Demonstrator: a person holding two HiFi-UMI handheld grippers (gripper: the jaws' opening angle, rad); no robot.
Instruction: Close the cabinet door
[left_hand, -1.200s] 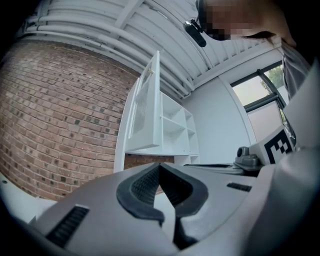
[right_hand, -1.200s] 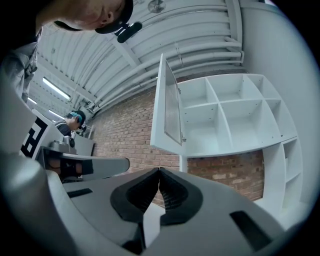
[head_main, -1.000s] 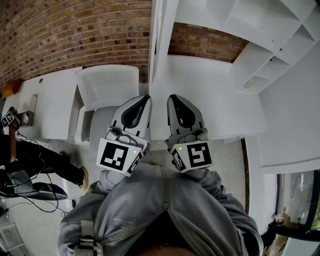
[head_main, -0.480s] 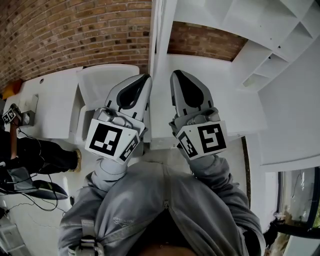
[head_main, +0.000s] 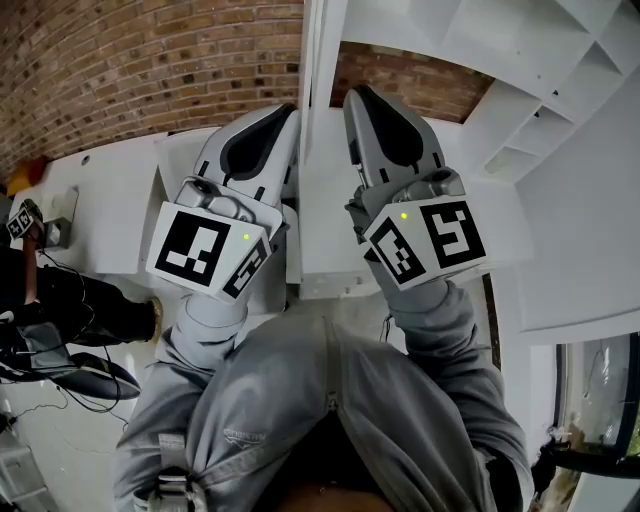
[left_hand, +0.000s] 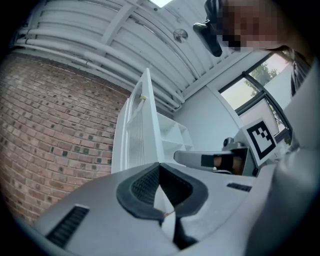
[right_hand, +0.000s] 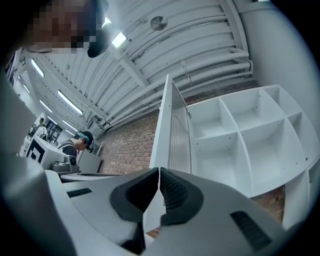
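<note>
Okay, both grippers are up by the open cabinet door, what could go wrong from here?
1. The cabinet door stands edge-on between the grippers, and the right gripper is on the side of the shelves; a swing shut could trap it there.
2. The left gripper and the right both have their jaws shut on nothing; a push with those narrow tips might slide off the door.

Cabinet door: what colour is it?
The cabinet door is white, clearest in the right gripper view.

The cabinet door (head_main: 318, 60) (edge-on) is cut off at top; shelves (head_main: 560, 90) seemingly run past the right edge.
</note>
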